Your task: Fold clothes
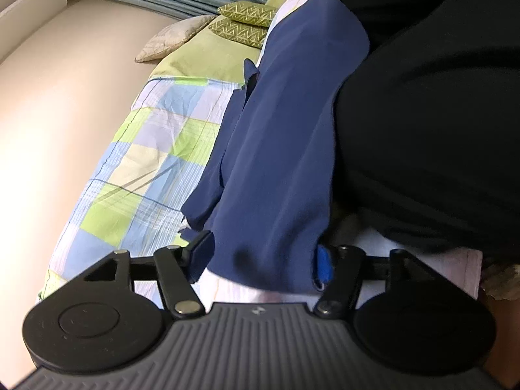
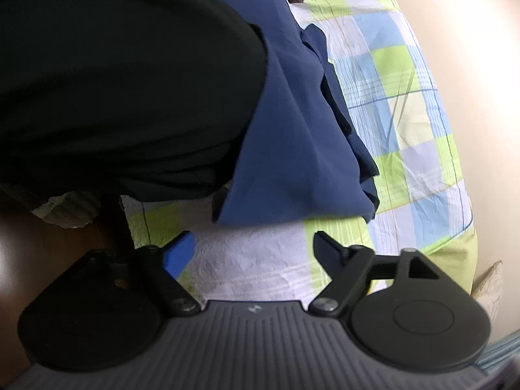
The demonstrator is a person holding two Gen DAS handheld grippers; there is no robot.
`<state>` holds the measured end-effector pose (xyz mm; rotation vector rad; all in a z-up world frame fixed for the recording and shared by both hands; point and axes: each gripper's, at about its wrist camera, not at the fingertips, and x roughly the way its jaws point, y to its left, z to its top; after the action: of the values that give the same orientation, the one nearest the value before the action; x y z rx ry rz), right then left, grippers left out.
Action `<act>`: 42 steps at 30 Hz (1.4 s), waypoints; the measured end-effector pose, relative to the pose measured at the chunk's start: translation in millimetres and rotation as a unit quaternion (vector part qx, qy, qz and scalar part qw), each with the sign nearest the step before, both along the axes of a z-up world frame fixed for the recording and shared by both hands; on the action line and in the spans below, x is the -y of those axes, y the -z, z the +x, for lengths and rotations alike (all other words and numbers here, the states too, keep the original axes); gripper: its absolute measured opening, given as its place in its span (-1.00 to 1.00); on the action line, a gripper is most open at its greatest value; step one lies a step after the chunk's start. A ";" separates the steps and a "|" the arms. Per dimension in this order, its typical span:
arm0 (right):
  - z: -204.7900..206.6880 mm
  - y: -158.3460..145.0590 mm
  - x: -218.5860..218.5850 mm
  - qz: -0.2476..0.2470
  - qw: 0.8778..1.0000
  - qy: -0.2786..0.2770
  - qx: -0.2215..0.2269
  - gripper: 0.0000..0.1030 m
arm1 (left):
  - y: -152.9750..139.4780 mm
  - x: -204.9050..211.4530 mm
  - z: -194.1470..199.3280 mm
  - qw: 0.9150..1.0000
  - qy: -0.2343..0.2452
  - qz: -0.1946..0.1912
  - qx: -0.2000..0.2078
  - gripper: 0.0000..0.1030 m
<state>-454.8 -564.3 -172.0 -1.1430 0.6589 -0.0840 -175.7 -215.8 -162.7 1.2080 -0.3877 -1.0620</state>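
A navy blue garment lies in a long, narrow fold on the checked bedsheet, running away from me. My left gripper is at its near end, open. The cloth fills the gap between the black left finger and the blue-padded right finger, with no clear pinch. In the right wrist view the same garment ends just ahead of my right gripper. That gripper stands open over the bare sheet, with nothing between its fingers.
A large black mass of fabric overlaps one long side of the garment, also the black mass; I cannot tell what it is. Green patterned pillows and a grey cushion lie at the bed's far end. A pale wall runs alongside. Dark wood shows beyond the bed's edge.
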 end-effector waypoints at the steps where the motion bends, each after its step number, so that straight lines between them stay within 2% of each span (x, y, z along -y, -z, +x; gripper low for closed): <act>1: 3.8 3.7 -0.5 -0.006 1.000 -0.003 0.004 0.62 | 2.0 -3.1 -0.5 1.000 -0.001 0.002 0.003 0.28; 6: 15.4 11.0 1.9 -0.018 0.999 -0.010 0.044 0.59 | 5.9 3.5 0.4 1.000 -0.005 0.003 0.013 0.31; 8: 19.9 4.9 1.5 -0.022 0.997 -0.009 0.075 0.45 | 8.0 7.2 -0.8 1.000 0.003 0.002 0.026 0.33; 10: 20.9 -2.0 0.4 -0.026 0.995 -0.011 0.101 0.43 | 9.2 11.4 -1.2 0.999 0.012 -0.001 0.033 0.33; 11: 20.1 -4.5 -0.5 -0.029 0.994 -0.014 0.105 0.42 | 9.3 13.3 -1.2 0.999 0.016 -0.002 0.034 0.33; 13: 17.2 -8.2 -3.9 -0.037 0.994 -0.025 0.099 0.24 | 8.6 15.6 -0.7 0.999 0.020 -0.005 0.030 0.29; 16: 13.3 -8.9 -10.8 -0.059 0.994 -0.041 0.085 -0.20 | 2.6 14.3 0.8 1.000 0.015 -0.009 0.009 -0.07; 18: 13.9 -11.1 -13.4 -0.062 0.994 -0.039 0.075 -0.84 | -3.8 15.8 2.6 1.000 0.007 -0.010 -0.009 -0.62; 21: 13.5 -22.8 -15.5 -0.057 0.995 -0.031 0.070 -0.86 | -20.4 16.5 3.9 0.999 -0.001 -0.017 -0.029 -0.83; 27: 9.9 -75.2 -21.6 -0.043 0.994 -0.010 0.105 -0.90 | -79.1 15.6 7.2 0.996 -0.013 -0.066 -0.064 -0.87; 32: 31.7 -146.7 0.7 0.011 0.992 0.004 0.124 -0.91 | -131.3 34.1 44.4 0.988 -0.032 -0.095 -0.117 -0.87; 36: 75.5 -190.8 44.5 0.098 0.988 0.033 0.111 -0.90 | -161.2 83.0 100.3 0.979 -0.062 -0.087 -0.173 -0.87; 39: 118.5 -215.0 104.3 0.189 0.976 0.086 0.068 -0.90 | -167.1 120.6 154.1 0.960 -0.100 -0.061 -0.255 -0.87; 40: 139.0 -217.3 131.5 0.230 0.966 0.107 0.054 -0.90 | -162.9 134.7 178.1 0.949 -0.115 -0.051 -0.290 -0.87; 42: 167.2 -210.4 165.0 0.288 0.948 0.131 0.025 -0.90 | -153.1 154.3 204.3 0.937 -0.126 -0.035 -0.325 -0.86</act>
<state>-287.6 -729.4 38.3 -0.4849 0.7253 -0.1356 28.6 -370.1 -9.7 0.7548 0.2378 -1.1416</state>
